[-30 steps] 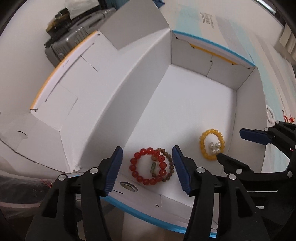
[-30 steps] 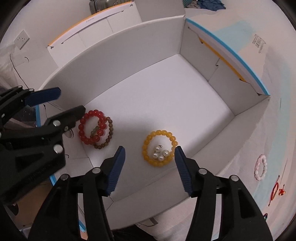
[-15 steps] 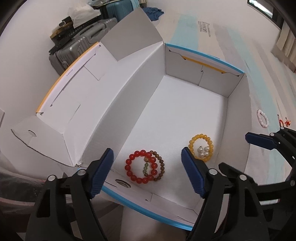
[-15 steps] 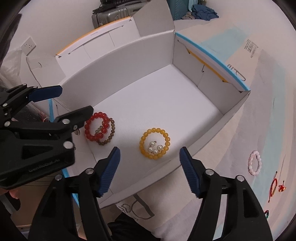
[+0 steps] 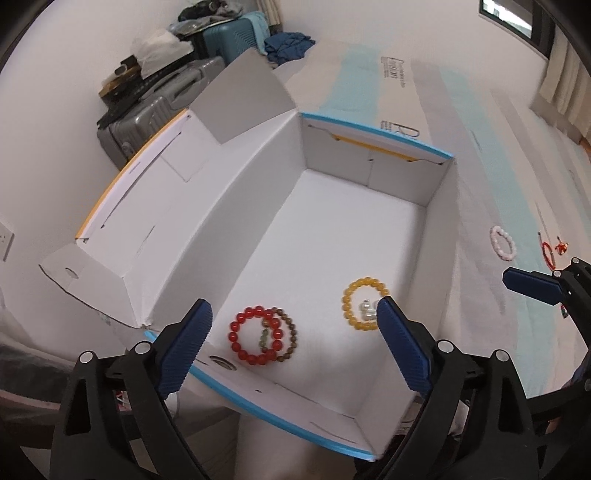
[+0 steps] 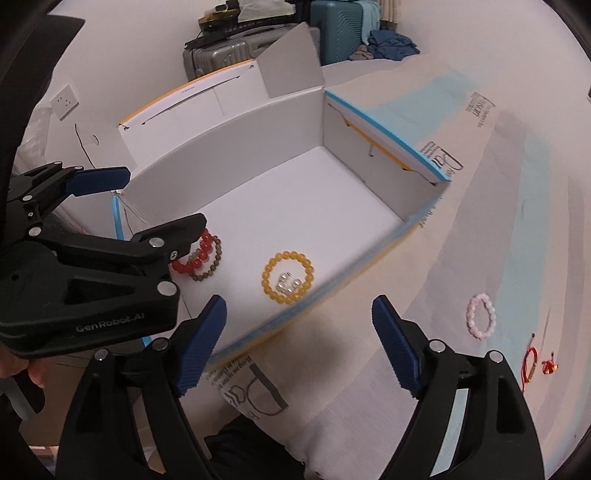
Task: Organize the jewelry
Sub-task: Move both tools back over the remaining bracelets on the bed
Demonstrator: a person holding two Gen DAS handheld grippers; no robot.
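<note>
An open white box (image 5: 236, 199) (image 6: 229, 162) holds a red bead bracelet (image 5: 255, 334) (image 6: 197, 256) overlapping a brown bead bracelet (image 5: 290, 338) (image 6: 214, 264), and a yellow bead bracelet (image 5: 354, 308) (image 6: 286, 277) with pearl pieces (image 6: 286, 284) inside it. A pink bracelet (image 5: 501, 242) (image 6: 480, 315) and a red cord piece (image 5: 548, 249) (image 6: 530, 363) lie on the surface outside. My left gripper (image 5: 293, 349) is open and empty above the box's near end; it also shows in the right wrist view (image 6: 147, 199). My right gripper (image 6: 297, 347) is open and empty above the box's near wall.
The box sits on a pale striped cloth (image 6: 498, 206). Grey and teal suitcases (image 5: 159, 107) (image 6: 332, 29) with clothes stand behind the box by the wall. A wall socket (image 6: 64, 100) is at the left. A printed bag (image 6: 255, 387) lies under the right gripper.
Both grippers have risen and drawn back from the box, and their jaws have opened wider. The bracelets lie where they were.
</note>
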